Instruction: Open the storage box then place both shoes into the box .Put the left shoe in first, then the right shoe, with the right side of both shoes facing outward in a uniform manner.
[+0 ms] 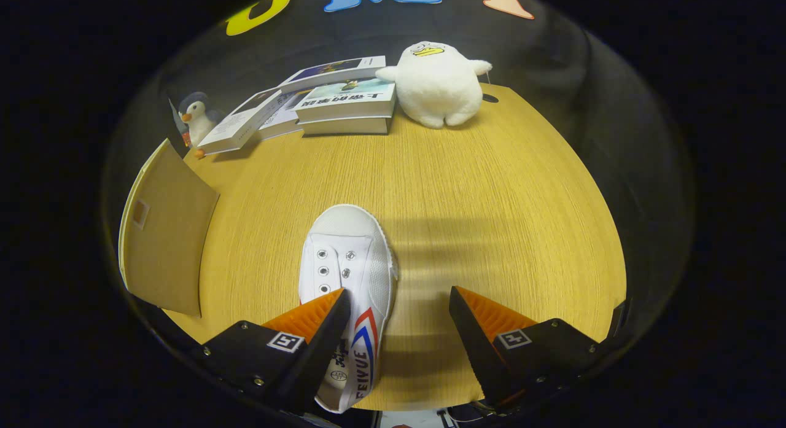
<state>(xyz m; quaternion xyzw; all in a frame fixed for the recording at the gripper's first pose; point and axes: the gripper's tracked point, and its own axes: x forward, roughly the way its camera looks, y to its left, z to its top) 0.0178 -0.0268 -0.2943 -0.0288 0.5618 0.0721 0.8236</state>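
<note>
A white canvas shoe (347, 262) with red and blue stripes on its side lies on the wooden table (491, 201), toe pointing away from me. My gripper (399, 305) is open just above it. The left finger (319, 320) overlaps the shoe's opening and tongue, while the right finger (479, 317) hangs over bare table to the shoe's right. The shoe's heel end runs back between the fingers. A tan storage box's raised flap (166, 231) stands to the left of the shoe.
At the back of the table lie several books (344, 102), some stacked, some leaning. A white plush duck (437, 84) sits to their right and a small penguin toy (196, 118) to their left. Bare table spreads right of the shoe.
</note>
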